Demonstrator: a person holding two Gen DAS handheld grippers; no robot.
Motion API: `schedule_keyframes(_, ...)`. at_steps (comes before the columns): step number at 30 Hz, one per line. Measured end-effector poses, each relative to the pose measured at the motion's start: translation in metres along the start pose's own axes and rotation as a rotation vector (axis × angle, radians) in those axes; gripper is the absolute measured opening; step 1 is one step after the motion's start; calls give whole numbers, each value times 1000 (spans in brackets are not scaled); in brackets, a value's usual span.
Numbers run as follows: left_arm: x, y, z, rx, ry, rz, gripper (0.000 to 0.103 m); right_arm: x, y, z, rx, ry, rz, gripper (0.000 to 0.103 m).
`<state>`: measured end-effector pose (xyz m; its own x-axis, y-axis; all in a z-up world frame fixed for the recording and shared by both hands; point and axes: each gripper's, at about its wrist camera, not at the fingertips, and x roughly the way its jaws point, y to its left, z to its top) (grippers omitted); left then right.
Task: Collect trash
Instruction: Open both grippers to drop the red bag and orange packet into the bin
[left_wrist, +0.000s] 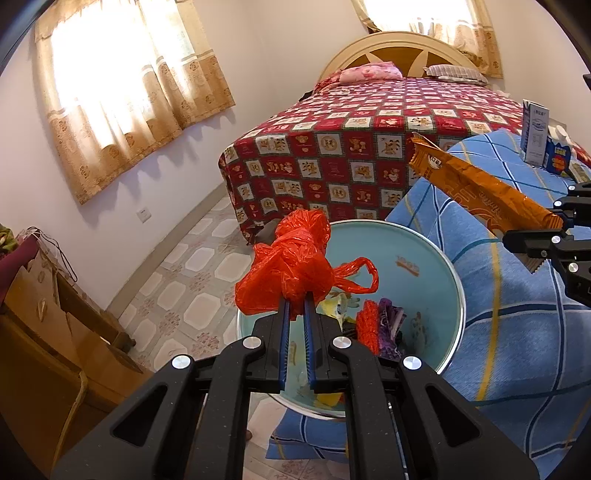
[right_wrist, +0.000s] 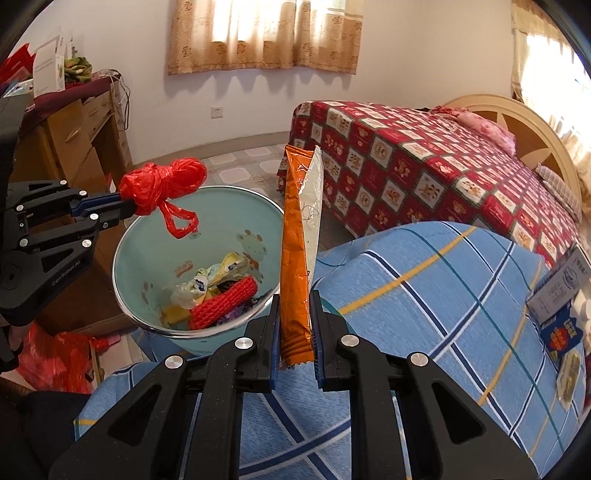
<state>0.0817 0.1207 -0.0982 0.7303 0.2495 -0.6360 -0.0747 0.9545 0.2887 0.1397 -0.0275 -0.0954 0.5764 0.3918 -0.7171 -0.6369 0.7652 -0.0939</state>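
My left gripper (left_wrist: 297, 301) is shut on a crumpled red plastic bag (left_wrist: 291, 266) and holds it over the near rim of a light blue trash bin (left_wrist: 413, 247). The same gripper (right_wrist: 127, 206) and bag (right_wrist: 162, 184) show at the left of the right wrist view, above the bin (right_wrist: 147, 236). My right gripper (right_wrist: 295, 299) is shut on a long orange snack wrapper (right_wrist: 295, 258) held upright beside the bin's rim. The wrapper (left_wrist: 480, 184) and right gripper (left_wrist: 532, 236) show at the right of the left wrist view. The bin holds several pieces of trash.
A blue checked cloth (right_wrist: 424, 295) covers the surface beside the bin, with small cartons (right_wrist: 561, 306) on it at the right. A bed with a red patterned cover (right_wrist: 424, 166) stands behind. A wooden cabinet (right_wrist: 74, 140) is on the left. The floor is tiled (left_wrist: 195, 266).
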Motion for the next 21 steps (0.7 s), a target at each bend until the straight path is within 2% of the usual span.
schedule_keyframes(21, 2, 13, -6, -22, 7, 24, 7, 4, 15, 10, -44, -6, 24, 15)
